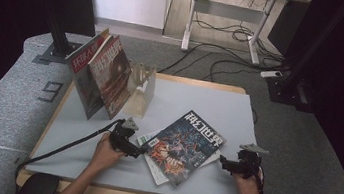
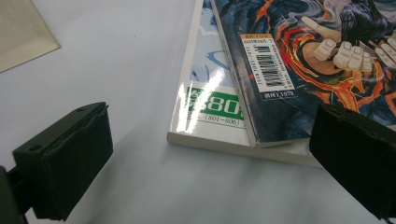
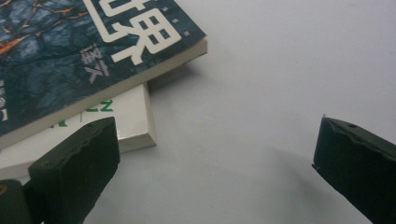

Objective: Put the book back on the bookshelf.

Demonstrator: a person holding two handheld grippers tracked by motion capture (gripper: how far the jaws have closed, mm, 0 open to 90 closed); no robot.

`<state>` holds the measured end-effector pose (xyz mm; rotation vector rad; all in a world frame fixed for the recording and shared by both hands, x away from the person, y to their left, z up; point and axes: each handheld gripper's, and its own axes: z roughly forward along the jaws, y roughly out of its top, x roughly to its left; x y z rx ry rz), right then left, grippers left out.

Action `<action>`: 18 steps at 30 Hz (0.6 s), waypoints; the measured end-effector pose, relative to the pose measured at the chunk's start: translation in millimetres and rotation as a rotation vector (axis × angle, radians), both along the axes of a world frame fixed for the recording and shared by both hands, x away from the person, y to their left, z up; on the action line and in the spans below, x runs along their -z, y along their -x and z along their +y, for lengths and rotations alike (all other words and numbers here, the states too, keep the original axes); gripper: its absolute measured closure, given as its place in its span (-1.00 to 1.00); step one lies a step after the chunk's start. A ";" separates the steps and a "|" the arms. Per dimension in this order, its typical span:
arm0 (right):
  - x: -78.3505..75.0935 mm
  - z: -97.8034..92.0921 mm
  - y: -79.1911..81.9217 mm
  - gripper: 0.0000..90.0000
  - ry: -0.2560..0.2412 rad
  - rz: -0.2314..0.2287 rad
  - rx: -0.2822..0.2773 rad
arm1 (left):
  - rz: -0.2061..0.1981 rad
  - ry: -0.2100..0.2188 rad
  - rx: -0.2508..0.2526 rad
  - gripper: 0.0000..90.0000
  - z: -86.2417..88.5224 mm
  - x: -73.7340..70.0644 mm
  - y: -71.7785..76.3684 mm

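Observation:
A dark-covered magazine (image 1: 185, 145) lies flat on top of a white magazine (image 1: 156, 171) near the table's front middle. My left gripper (image 1: 138, 153) sits open at the stack's left corner; in the left gripper view the dark magazine (image 2: 299, 60) and white magazine (image 2: 205, 107) lie between and beyond its jaws. My right gripper (image 1: 224, 162) is open just right of the stack, its jaws empty. The right gripper view has the dark magazine (image 3: 70, 51) over the white magazine's (image 3: 126, 121) corner at the left.
Two magazines (image 1: 102, 73) stand leaning in a clear acrylic holder (image 1: 142, 89) at the back left of the grey table mat (image 1: 209, 107). Beyond the table are desk legs and cables on the floor. Bare mat lies right of the stack.

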<state>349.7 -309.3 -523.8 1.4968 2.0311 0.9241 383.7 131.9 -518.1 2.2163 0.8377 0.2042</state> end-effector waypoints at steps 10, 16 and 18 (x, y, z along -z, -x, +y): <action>-3.0 2.8 -1.3 -1.00 -0.005 0.004 -0.017 | -0.009 0.011 -0.025 -1.00 -7.1 1.3 -3.3; -5.6 3.1 -2.8 -1.00 -0.017 0.007 -0.029 | -0.011 0.010 -0.024 -1.00 -10.6 1.1 -5.6; -7.1 3.7 -3.5 -1.00 -0.030 0.007 -0.037 | -0.020 0.004 -0.020 -0.99 -10.7 0.4 -4.3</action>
